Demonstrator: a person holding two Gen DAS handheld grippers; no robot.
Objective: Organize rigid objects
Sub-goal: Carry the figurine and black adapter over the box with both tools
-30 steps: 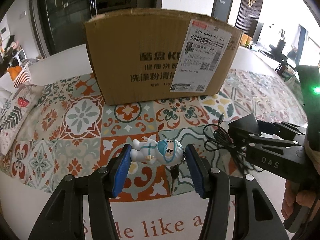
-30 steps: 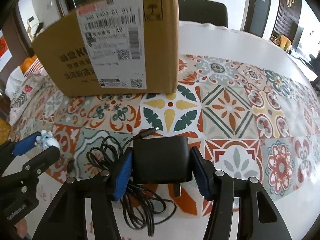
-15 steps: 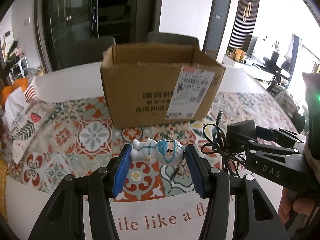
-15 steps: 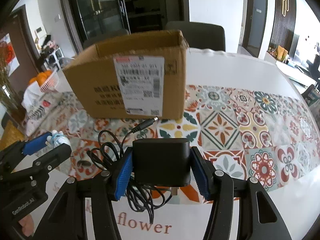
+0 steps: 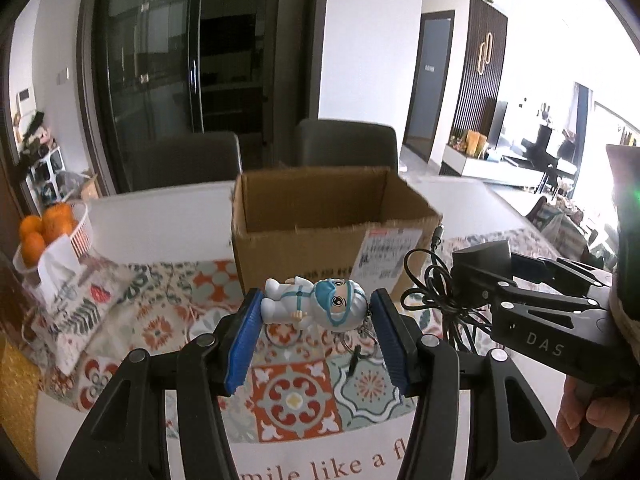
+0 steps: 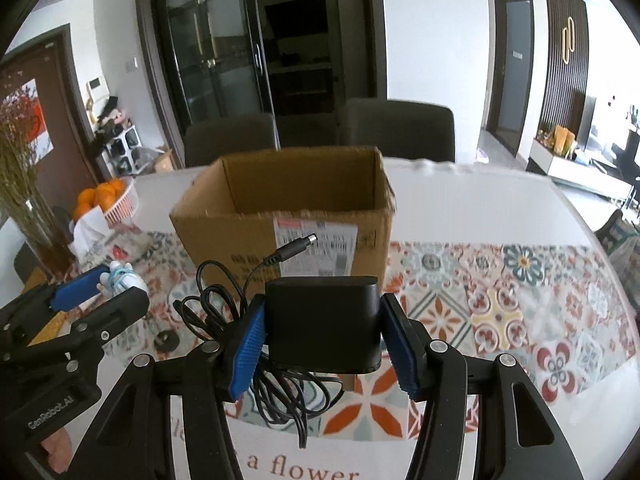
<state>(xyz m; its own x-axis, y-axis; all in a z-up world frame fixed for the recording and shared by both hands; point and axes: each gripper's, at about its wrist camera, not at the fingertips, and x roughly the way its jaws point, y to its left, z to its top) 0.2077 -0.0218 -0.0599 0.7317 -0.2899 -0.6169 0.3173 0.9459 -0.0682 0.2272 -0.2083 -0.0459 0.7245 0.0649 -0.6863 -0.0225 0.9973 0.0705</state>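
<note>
Left wrist view, left claw [image 5: 314,316] clamping figurine [image 5: 314,307], right claw [image 6: 322,330] gripping adapter [image 6: 322,326], open box [image 5: 320,224] ahead.

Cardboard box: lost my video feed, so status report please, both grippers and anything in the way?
Left gripper shut on figurine. Right gripper shut on power adapter, cable dangling. Cardboard box open ahead, nothing in the way.

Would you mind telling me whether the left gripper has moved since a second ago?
Yes. The left gripper, shut on the figurine, has risen: the cardboard box now sits lower in its view, its open top visible.
</note>
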